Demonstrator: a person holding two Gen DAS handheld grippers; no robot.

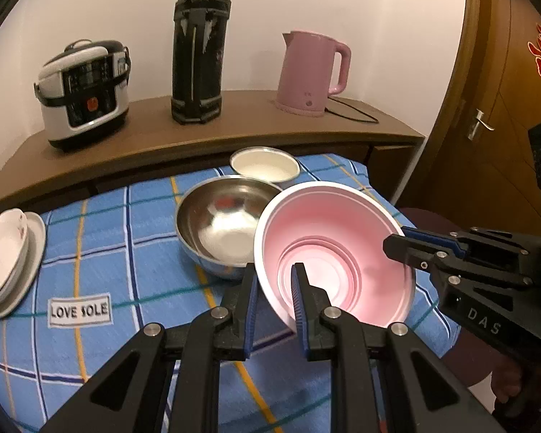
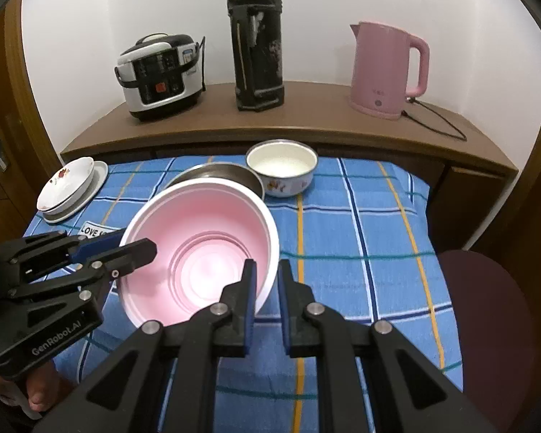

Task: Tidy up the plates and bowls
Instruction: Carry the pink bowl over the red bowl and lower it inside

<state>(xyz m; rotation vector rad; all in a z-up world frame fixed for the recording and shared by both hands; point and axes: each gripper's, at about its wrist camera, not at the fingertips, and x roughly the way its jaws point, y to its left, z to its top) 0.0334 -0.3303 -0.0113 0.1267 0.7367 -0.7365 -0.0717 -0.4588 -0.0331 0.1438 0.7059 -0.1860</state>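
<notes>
Pink bowl [image 1: 337,249] (tilted), rim pinched by left claw [image 1: 274,288], right claw [image 2: 267,285]

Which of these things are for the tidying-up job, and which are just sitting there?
For the job: pink bowl, held at its rim by both the left gripper and the right gripper; steel bowl; small white bowl; stacked floral dishes.

Just sitting there: rice cooker, black flask, pink kettle, blue checked cloth.
</notes>
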